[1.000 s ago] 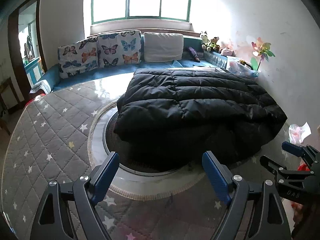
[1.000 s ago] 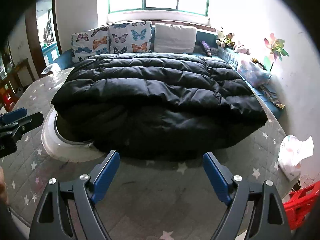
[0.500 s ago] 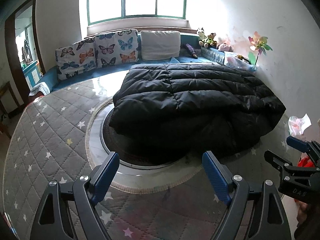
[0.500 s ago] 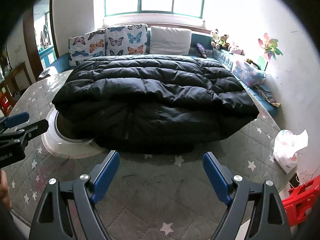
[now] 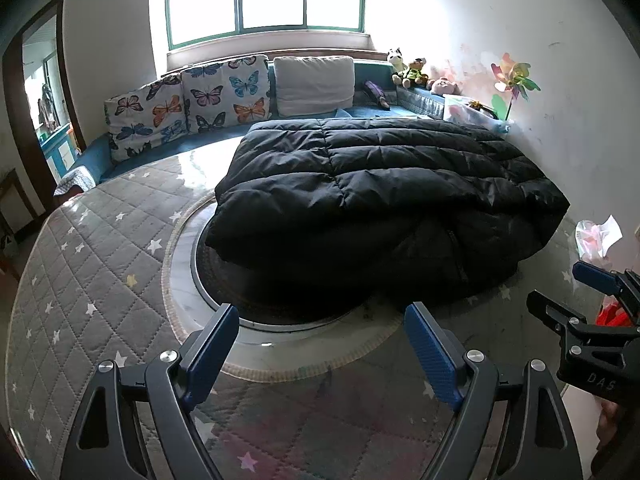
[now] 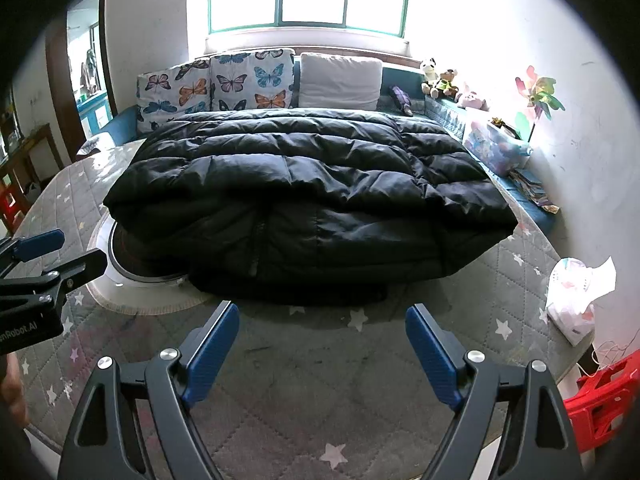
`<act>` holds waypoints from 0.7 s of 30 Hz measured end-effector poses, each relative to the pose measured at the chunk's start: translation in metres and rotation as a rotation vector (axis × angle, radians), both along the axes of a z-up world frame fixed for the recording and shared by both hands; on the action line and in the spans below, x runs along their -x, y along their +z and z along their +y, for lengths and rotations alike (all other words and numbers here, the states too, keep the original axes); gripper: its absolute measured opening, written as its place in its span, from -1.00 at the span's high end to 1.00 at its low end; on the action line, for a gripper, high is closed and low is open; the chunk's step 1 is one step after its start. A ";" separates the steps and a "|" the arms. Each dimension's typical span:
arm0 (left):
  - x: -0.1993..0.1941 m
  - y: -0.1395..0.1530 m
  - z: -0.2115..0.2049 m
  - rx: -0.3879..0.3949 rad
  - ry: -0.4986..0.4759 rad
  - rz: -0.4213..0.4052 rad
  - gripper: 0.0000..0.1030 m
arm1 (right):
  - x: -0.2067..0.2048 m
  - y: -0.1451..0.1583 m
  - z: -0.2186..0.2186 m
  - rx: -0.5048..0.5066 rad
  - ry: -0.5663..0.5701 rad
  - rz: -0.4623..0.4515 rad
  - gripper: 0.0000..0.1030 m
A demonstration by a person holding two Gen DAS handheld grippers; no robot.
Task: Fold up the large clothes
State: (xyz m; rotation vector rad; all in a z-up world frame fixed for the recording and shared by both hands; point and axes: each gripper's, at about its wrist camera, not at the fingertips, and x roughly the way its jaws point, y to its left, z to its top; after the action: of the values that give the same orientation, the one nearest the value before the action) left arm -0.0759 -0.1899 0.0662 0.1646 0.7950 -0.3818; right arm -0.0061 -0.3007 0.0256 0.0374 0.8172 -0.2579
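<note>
A large black puffer coat lies folded in a thick bundle on a round table with a grey star-quilted cover; it also shows in the right wrist view. My left gripper is open and empty, short of the coat's near left edge. My right gripper is open and empty, short of the coat's near edge. Each gripper shows in the other's view: the right one, the left one.
A round glass turntable sits under the coat. Butterfly cushions and a white pillow line a blue bench behind. A crumpled plastic bag lies at the table's right edge. A red stool stands lower right.
Both grippers have drawn back from the coat, so it looks smaller and farther away. Both stay open. The coat has not moved.
</note>
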 end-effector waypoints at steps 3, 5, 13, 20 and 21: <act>0.000 0.000 0.000 -0.001 -0.002 0.000 -0.76 | 0.000 0.000 0.000 0.003 -0.003 -0.002 -0.80; 0.001 0.000 -0.001 -0.002 -0.006 -0.002 -0.76 | 0.000 0.000 0.000 0.001 -0.002 0.000 -0.80; 0.002 -0.001 -0.001 -0.008 -0.012 -0.004 -0.76 | 0.001 0.000 0.002 0.004 0.000 0.000 -0.80; 0.004 -0.002 -0.002 -0.019 -0.013 -0.012 -0.76 | 0.000 -0.001 0.001 0.005 -0.002 0.002 -0.80; 0.004 -0.003 -0.002 -0.019 -0.015 -0.011 -0.76 | 0.001 -0.001 0.001 0.005 -0.003 0.002 -0.80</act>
State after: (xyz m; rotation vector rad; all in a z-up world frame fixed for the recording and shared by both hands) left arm -0.0801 -0.1921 0.0635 0.1899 0.7871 -0.3874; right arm -0.0067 -0.2995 0.0249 0.0339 0.8185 -0.2632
